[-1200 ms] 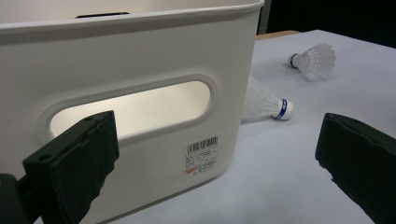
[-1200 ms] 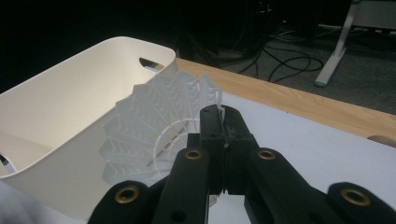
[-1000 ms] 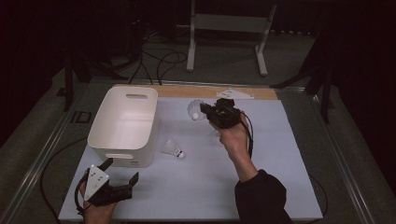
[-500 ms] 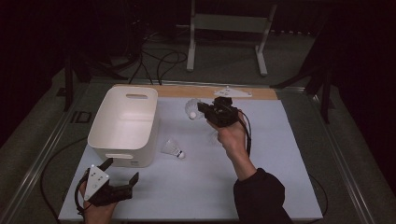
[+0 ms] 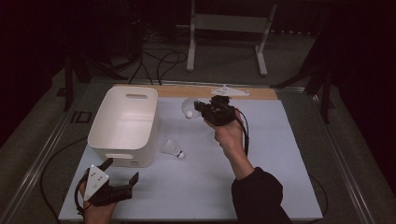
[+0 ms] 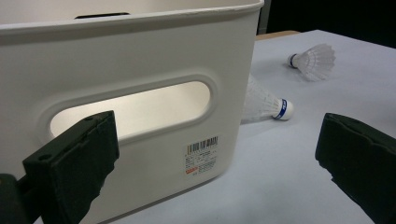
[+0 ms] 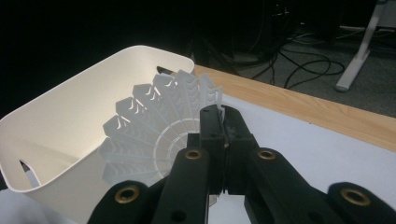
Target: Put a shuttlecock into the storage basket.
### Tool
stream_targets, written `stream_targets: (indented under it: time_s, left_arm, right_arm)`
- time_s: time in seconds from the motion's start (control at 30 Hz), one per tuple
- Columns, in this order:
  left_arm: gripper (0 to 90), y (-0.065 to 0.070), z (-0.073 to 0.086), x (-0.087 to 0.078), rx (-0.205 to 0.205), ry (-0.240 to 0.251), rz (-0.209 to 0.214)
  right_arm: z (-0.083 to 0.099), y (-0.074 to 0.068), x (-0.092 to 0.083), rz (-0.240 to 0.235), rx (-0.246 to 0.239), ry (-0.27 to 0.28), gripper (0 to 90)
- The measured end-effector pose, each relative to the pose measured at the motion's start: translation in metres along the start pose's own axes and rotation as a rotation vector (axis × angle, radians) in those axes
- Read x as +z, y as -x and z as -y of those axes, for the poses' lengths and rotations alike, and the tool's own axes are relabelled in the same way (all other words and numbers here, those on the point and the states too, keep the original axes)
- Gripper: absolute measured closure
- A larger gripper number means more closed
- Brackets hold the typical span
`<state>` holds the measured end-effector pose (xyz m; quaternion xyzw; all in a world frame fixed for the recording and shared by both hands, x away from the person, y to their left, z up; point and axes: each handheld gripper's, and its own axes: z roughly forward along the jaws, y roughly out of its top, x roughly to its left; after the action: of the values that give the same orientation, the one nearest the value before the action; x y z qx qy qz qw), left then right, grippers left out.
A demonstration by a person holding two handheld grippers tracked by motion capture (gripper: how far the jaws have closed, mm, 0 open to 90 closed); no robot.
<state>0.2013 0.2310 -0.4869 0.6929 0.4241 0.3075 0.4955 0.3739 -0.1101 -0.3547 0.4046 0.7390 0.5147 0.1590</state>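
Since the earlier high view frames, the right gripper (image 5: 198, 108) with its shuttlecock (image 5: 188, 108) has been shifted slightly toward the left of the frame, nearer the white bin (image 5: 122, 125); the left gripper (image 5: 122, 171) is seen unchanged at the lower left.

Little of the work appears done. The bin's interior is seen bare in the high view, so no shuttlecock is judged to have been dropped in yet. One is carried, and two more are left on the sheet: a second shuttlecock (image 5: 173, 148) lies at the centre of the high view, just beside the bin's right wall, and in the left gripper view a third shuttlecock (image 6: 312, 60) is seen at the upper right, well apart from the bin.

In the right gripper view, the jaws are pressed together on the edge of the carried shuttlecock's skirt (image 7: 154, 130), at the middle of the frame, with the bin behind it at the left. The skirt is white, ribbed plastic, fanned out and undamaged; a blue band is seen at the cork of the second one.

The left gripper's jaws are spread wide, with nothing between them.
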Motion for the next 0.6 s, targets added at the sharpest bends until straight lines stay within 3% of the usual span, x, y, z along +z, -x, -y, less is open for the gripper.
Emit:
stream_targets:
  time_s: [0.6]
  left_arm:
    - [0.2,0.0002,-0.0001,0.0000,-0.002,0.001,0.001]
  right_arm:
    - [-0.0047,-0.0052,0.0064,-0.024,0.006,0.005,89.0]
